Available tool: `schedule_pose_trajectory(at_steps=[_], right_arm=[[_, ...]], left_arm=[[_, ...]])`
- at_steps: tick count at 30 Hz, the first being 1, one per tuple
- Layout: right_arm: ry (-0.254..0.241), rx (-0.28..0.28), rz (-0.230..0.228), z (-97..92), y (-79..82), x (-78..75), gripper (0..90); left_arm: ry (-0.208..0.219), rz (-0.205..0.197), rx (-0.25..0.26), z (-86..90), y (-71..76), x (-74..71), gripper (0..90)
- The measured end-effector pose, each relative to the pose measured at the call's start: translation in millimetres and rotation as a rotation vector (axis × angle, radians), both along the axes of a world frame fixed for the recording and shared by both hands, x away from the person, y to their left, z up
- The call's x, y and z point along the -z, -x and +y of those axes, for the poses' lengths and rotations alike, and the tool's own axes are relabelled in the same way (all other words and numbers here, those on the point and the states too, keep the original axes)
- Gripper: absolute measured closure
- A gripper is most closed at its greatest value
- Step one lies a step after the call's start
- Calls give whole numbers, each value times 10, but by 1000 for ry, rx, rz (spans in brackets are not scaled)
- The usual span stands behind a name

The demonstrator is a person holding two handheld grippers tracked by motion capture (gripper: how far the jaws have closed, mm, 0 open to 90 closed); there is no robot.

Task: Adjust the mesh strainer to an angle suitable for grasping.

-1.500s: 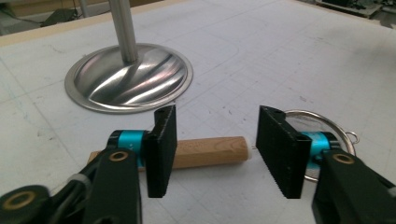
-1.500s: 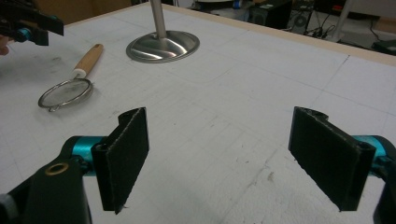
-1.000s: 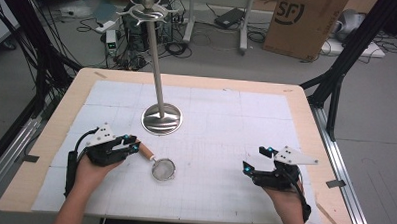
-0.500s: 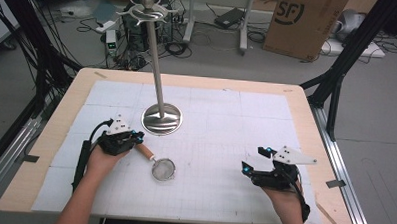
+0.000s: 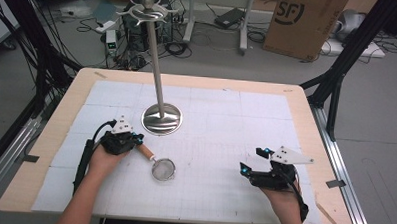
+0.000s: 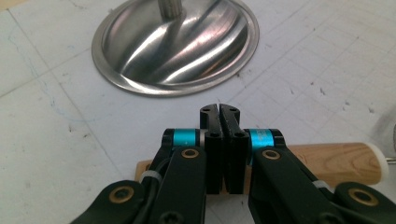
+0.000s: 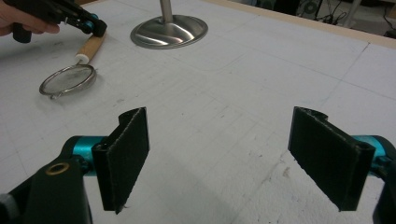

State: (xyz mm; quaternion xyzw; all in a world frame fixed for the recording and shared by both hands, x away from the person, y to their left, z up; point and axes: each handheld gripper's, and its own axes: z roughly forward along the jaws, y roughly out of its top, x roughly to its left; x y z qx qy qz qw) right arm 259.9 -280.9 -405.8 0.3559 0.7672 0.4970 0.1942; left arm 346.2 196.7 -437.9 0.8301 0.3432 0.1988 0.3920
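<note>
The left gripper has its jaws pressed together with nothing between them, poised just above the wooden handle of the strainer, whose mesh bowl lies empty on the table just beyond the jaw tips. Risk: closed jaws cannot straddle the handle and may roll the strainer toward the stand ahead. The right gripper is spread wide, holding nothing.

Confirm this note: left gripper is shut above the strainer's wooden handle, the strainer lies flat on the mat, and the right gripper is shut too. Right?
Not quite. The right gripper is open: the right gripper view shows its two pads standing wide apart over bare mat. The rest holds: the left gripper is shut above the wooden handle, and the strainer lies flat on the mat.
</note>
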Motion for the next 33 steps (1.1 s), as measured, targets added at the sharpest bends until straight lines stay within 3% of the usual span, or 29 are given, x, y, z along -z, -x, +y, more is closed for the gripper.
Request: schedule_pose_trajectory(at_steps=[9,33], right_arm=[[2,4,-2,-27,7,-3,195],[3,0,9,-11,10,6,195]], left_arm=[[-31,3,15,-14,49,-21,892],[-23,29,24,146,254,22,894]])
